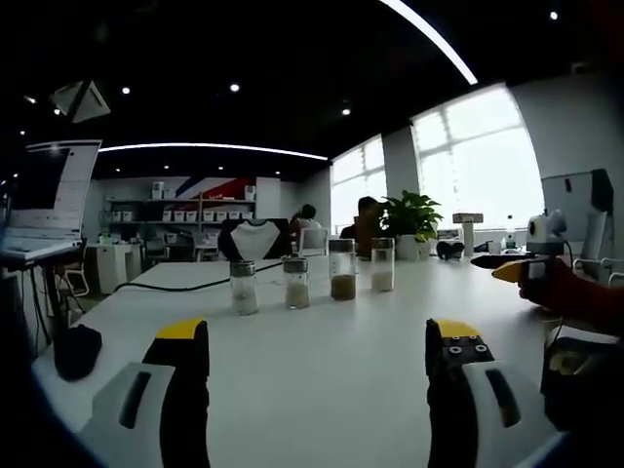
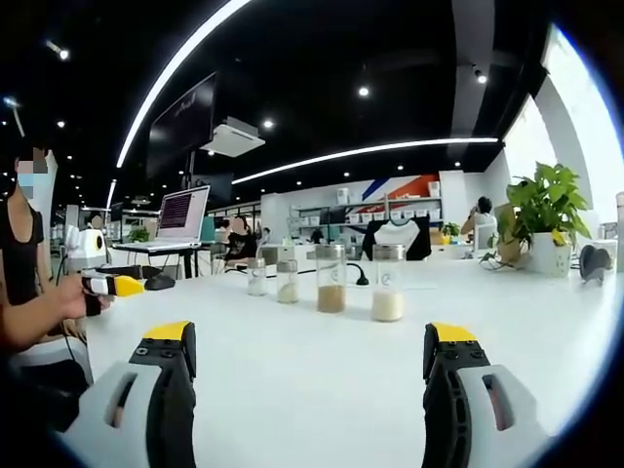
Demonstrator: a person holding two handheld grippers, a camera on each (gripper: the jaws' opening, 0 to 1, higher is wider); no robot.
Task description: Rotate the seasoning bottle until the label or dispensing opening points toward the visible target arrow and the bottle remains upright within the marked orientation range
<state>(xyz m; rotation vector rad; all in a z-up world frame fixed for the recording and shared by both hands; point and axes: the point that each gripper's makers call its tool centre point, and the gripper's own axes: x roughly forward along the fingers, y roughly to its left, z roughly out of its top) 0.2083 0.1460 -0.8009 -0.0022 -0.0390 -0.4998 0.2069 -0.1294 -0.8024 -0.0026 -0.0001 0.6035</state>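
Four glass seasoning bottles with metal caps stand upright in a row on the white table (image 1: 322,390). In the left gripper view they are a pale-filled bottle (image 1: 244,288), a second pale one (image 1: 295,283), a brown-filled one (image 1: 342,270) and a white-filled one (image 1: 382,265). My left gripper (image 1: 317,333) is open, well short of the row. In the right gripper view the bottles (image 2: 256,276), (image 2: 287,281), (image 2: 331,278), (image 2: 388,283) stand ahead of my open right gripper (image 2: 310,336). Nothing lies between either pair of jaws.
The right gripper's yellow tip (image 1: 507,269) comes in from the right, and the hand-held left gripper (image 2: 112,285) shows at the left. A black object (image 1: 76,351) and a cable (image 1: 195,283) lie on the table. A potted plant (image 2: 551,214) and a laptop (image 2: 180,216) stand farther back.
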